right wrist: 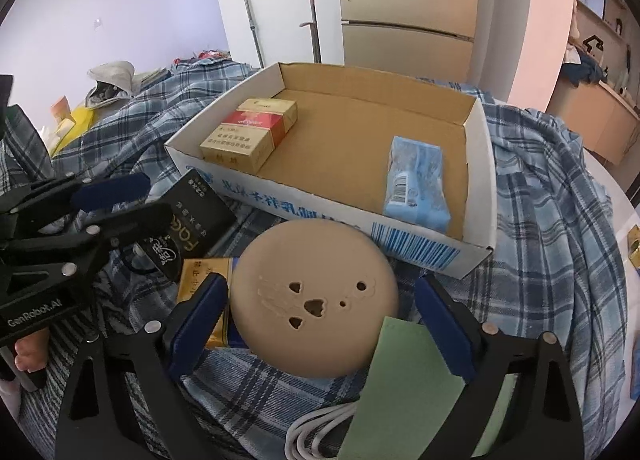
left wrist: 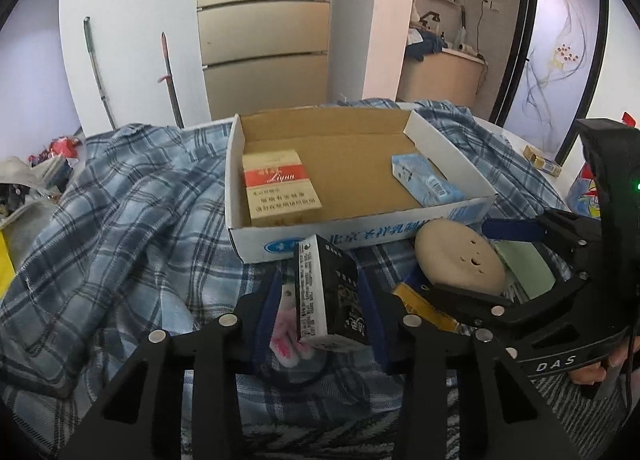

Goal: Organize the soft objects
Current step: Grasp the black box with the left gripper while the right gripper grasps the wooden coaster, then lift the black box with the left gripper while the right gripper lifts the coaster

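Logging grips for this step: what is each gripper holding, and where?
Left gripper clamps the black pack by its broad sides; right gripper straddles the tan disc, holding nothing.

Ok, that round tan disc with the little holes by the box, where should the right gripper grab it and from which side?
Grip the tan disc across its widest part, one pad on each rounded edge, coming down from above and the near side. It lies flat, face up, and the right gripper stands open astride it. Watch the green card tucked under its right edge.
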`<control>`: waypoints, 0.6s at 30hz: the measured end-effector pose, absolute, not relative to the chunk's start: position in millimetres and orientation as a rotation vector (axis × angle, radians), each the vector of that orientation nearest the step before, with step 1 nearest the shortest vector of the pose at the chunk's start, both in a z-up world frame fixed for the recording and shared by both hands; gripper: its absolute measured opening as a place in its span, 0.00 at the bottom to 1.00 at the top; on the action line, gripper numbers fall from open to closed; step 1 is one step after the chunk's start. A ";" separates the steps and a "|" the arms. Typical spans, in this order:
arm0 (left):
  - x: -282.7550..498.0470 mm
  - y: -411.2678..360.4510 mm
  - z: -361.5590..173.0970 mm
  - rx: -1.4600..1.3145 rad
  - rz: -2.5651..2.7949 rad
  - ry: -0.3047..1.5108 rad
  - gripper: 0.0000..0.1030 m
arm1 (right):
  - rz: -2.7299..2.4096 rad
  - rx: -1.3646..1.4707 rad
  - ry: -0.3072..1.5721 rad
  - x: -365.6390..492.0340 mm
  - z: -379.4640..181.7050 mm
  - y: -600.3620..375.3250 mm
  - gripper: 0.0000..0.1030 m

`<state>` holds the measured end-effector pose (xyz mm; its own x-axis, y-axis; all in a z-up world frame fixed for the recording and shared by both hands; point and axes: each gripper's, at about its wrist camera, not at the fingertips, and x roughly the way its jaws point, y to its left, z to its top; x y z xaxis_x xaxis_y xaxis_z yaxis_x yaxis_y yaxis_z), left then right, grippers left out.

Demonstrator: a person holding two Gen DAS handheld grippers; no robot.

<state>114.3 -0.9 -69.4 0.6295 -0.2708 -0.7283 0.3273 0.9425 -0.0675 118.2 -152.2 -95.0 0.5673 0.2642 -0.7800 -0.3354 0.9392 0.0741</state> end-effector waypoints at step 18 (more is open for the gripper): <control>125.2 -3.6 -81.9 0.088 -0.340 0.915 0.41 | 0.351 -0.122 0.897 116.4 -95.8 -147.0 0.77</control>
